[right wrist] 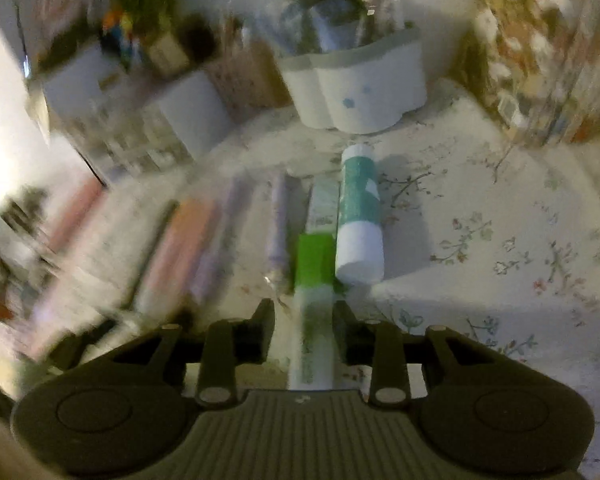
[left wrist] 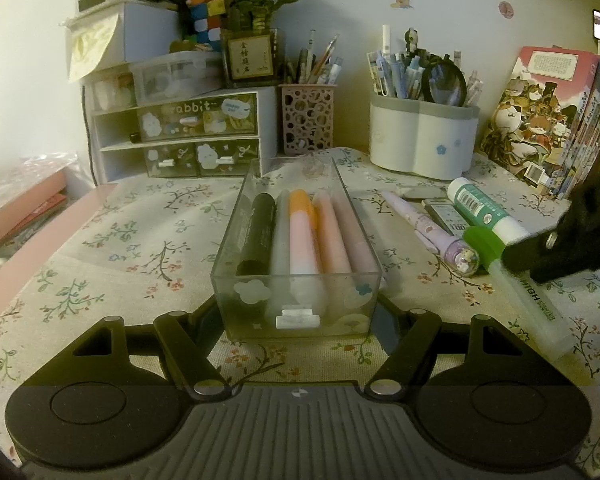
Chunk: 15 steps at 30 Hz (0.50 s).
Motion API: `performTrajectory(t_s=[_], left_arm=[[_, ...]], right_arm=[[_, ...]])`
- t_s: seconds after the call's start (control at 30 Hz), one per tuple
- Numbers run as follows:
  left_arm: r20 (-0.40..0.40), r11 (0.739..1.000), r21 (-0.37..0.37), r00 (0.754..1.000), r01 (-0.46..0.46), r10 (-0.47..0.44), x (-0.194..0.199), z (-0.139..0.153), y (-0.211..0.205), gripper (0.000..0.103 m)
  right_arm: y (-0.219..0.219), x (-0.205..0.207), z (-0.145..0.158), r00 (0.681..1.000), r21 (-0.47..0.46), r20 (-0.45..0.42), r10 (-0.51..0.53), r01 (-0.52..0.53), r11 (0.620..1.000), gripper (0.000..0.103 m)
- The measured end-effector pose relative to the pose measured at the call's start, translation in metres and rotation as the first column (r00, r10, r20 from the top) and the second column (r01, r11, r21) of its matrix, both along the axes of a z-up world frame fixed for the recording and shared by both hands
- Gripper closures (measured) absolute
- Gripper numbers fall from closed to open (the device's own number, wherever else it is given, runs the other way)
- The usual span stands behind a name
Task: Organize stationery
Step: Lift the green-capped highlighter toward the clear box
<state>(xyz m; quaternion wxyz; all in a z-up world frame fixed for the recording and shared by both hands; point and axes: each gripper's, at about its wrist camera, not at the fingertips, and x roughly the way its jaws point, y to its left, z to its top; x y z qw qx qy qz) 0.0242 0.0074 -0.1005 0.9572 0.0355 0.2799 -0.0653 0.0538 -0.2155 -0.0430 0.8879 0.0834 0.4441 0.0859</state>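
The left view is sharp, the right one smeared with blur. From the left wrist, a clear tray [left wrist: 296,280] sits on the desk [left wrist: 100,240] between the left claw [left wrist: 296,312] fingers, which stand wide on either side of its near end; whether they press the walls, I cannot tell. Five markers lie side by side in the tray: one black [left wrist: 256,232], one pale grey, one orange-capped [left wrist: 302,232], one peach, one lilac.

Only this view shows the right claw [left wrist: 520,256] from outside, a black shape coming in at the right edge over the green highlighter [left wrist: 512,276], just behind its green cap. The highlighter lies on the cloth to the right of the tray. Beside it lie a purple pen [left wrist: 432,232], a small flat box [left wrist: 446,216] and one glue stick [left wrist: 488,212] that touches the cap. Behind stand two pen pots, one pink lattice [left wrist: 306,120] and one white [left wrist: 422,140], a set of drawers [left wrist: 180,136] and a row of books [left wrist: 556,120].

The right wrist view gives what the left cannot: the highlighter [right wrist: 314,300] runs straight down the middle between the two fingers. The right claw [right wrist: 303,320] is nearly closed around the barrel, right finger against it, a sliver of gap on the left. The glue stick [right wrist: 360,220] lies right of the cap, the purple pen [right wrist: 278,220] left, and the tray is only a blur at far left.
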Motion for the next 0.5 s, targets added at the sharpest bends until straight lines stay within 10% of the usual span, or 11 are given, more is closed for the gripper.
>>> performTrajectory(t_s=[0.27, 0.5], left_arm=[[0.000, 1.000, 0.000, 1.000, -0.001, 0.001, 0.001, 0.001, 0.000, 0.031], [0.000, 1.000, 0.001, 1.000, 0.000, 0.000, 0.001, 0.000, 0.000, 0.031]], right_arm=[[-0.038, 0.015, -0.017, 0.998, 0.215, -0.061, 0.031, -0.018, 0.976, 0.076], [-0.020, 0.022, -0.012, 0.997, 0.149, -0.065, 0.052, -0.041, 0.988, 0.091]])
